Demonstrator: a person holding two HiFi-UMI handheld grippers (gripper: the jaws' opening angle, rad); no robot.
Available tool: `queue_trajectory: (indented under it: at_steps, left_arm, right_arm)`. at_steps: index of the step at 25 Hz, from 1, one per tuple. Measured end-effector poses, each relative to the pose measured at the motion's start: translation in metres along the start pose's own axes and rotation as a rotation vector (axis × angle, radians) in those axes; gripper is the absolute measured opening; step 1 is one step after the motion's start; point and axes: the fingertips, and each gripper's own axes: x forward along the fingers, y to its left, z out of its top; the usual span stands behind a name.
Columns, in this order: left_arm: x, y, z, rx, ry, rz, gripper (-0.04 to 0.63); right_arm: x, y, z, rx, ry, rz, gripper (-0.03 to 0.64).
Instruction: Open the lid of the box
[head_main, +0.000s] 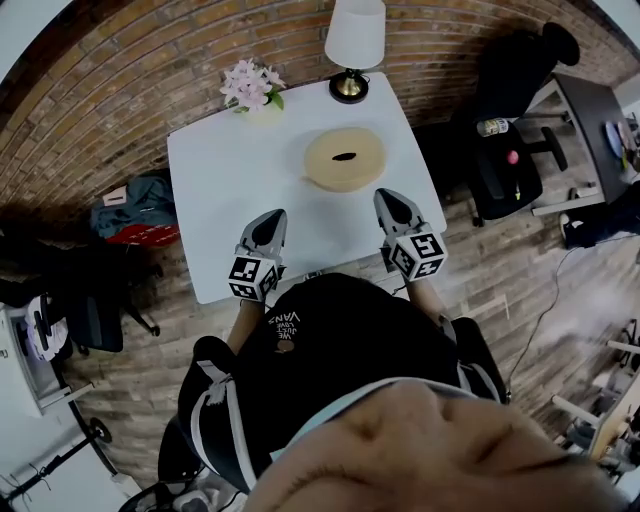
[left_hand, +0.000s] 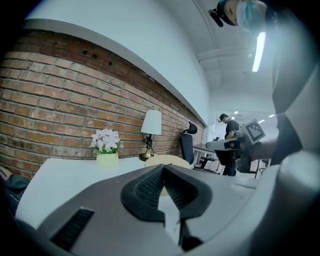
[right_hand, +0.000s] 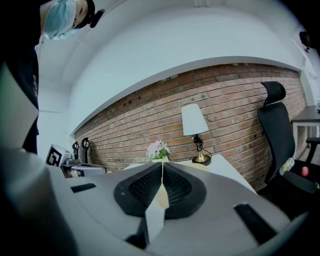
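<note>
Pale tan and round, the box (head_main: 345, 183) sits on the white table (head_main: 220, 190) just above the middle of the head view, its lid (head_main: 330, 150) on and flat, with a small dark oval slot in its top. Behind it, toward the top of the frame, a pot of pale pink flowers (head_main: 252, 88) stands at the table's left back corner and a lamp (head_main: 354, 45) with a white shade at the right back corner, both against the brick wall (head_main: 120, 90). The left gripper (head_main: 272, 222) and the right gripper (head_main: 393, 205) are over the table's near edge, below the box and apart from it, one on either side, both pointing toward it. Each gripper's own view shows its ribbed pads pressed together with nothing between them. A black office chair (head_main: 510, 150) stands at the upper right, and a teal and red bag (head_main: 135, 205) lies on the floor at the left.
</note>
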Motion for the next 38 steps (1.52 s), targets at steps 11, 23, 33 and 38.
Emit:
queue_trajectory:
  at_steps: [11, 23, 33, 38]
  left_arm:
    - [0.008, 0.022, -0.008, -0.018, 0.033, -0.004, 0.009]
    - [0.035, 0.004, -0.013, -0.058, 0.002, 0.148, 0.009]
    - [0.068, -0.008, -0.027, -0.027, -0.007, 0.139, 0.011]
    - [0.082, -0.011, -0.034, -0.041, 0.003, 0.095, 0.014]
  right_arm:
    - [0.044, 0.008, 0.001, -0.164, 0.125, 0.151, 0.005]
    - [0.089, -0.006, -0.008, -0.309, 0.336, 0.426, 0.118]
    - [0.106, -0.005, -0.041, -0.422, 0.546, 0.617, 0.236]
    - [0.109, -0.006, -0.052, -0.472, 0.617, 0.667, 0.255]
